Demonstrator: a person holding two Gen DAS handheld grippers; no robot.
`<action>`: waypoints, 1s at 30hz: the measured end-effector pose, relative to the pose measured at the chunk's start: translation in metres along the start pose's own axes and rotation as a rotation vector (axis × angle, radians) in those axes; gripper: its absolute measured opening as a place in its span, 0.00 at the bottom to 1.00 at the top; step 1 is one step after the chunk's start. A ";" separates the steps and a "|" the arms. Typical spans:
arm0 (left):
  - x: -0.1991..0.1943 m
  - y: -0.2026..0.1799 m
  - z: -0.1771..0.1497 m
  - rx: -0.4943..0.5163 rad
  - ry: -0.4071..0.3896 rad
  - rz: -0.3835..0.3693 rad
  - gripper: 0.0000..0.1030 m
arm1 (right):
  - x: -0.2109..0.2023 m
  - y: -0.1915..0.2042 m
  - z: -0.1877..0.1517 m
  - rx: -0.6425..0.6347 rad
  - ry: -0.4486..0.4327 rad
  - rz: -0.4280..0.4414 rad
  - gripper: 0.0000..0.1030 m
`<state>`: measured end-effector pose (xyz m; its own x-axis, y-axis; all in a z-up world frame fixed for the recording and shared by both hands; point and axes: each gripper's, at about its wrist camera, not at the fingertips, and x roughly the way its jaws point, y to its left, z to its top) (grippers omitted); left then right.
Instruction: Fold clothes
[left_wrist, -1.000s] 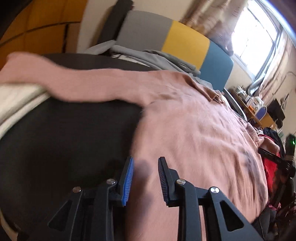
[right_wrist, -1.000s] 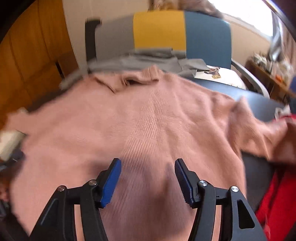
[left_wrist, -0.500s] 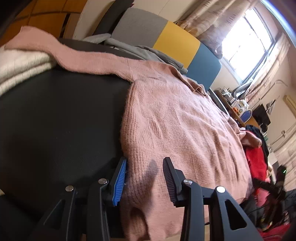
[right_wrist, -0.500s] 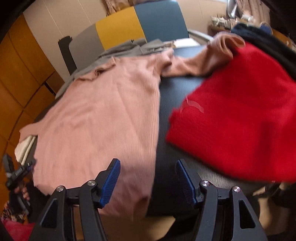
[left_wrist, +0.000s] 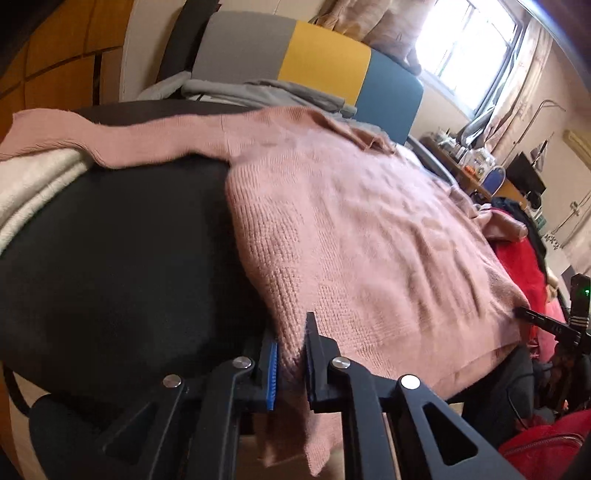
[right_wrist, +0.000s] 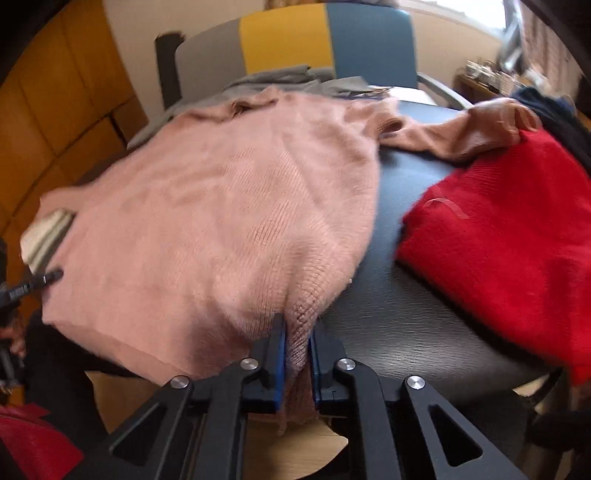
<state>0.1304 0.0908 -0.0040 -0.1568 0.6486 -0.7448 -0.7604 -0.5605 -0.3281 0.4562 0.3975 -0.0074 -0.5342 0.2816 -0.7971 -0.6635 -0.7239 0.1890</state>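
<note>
The left claw (left_wrist: 291, 363) is closing on the hem corner of the pink sweater (left_wrist: 369, 236), with knit bunched between its blue pads. The right claw (right_wrist: 297, 363) is doing the same at the other hem corner, its jaws closing with a fold of pink knit pinched between them. In the left wrist view the right claw shows at 3 o'clock on the hem; in the right wrist view the left claw pokes in at 9 o'clock.

From the claws outward, the sweater lies spread front-down or front-up (I cannot tell which) on the black bench (right_wrist: 399, 317). Its hem hangs over the near edge and its collar lies toward 12 o'clock. One sleeve runs out toward 10 o'clock in the left view, over a cream knit (left_wrist: 33, 184). The other sleeve reaches toward 2 o'clock in the right view, its cuff touching a red sweater (right_wrist: 509, 229) that lies just beside the pink one at 3 o'clock. A grey garment (right_wrist: 280, 79) sits past the collar, before a chair (right_wrist: 328, 44) with grey, yellow and blue panels.

The step in hand looks like gripping both hem corners to begin the fold. Next, I judge, both claws should lift together and carry the hem toward the collar, keeping it taut and level so the body doubles evenly. The sleeves are not yet tucked in and may need folding first.
</note>
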 end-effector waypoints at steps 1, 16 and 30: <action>-0.005 0.000 0.000 -0.002 0.003 -0.011 0.10 | -0.006 -0.003 0.001 0.012 -0.003 0.008 0.11; -0.015 0.010 0.005 0.069 0.120 0.115 0.12 | -0.010 -0.030 -0.002 0.106 0.046 -0.110 0.28; 0.122 -0.108 0.085 0.219 0.038 0.114 0.13 | 0.075 0.125 0.123 -0.250 -0.111 0.048 0.24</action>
<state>0.1395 0.2744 -0.0104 -0.2283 0.5652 -0.7927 -0.8581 -0.5014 -0.1104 0.2690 0.4054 0.0266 -0.6250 0.3002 -0.7206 -0.4935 -0.8672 0.0668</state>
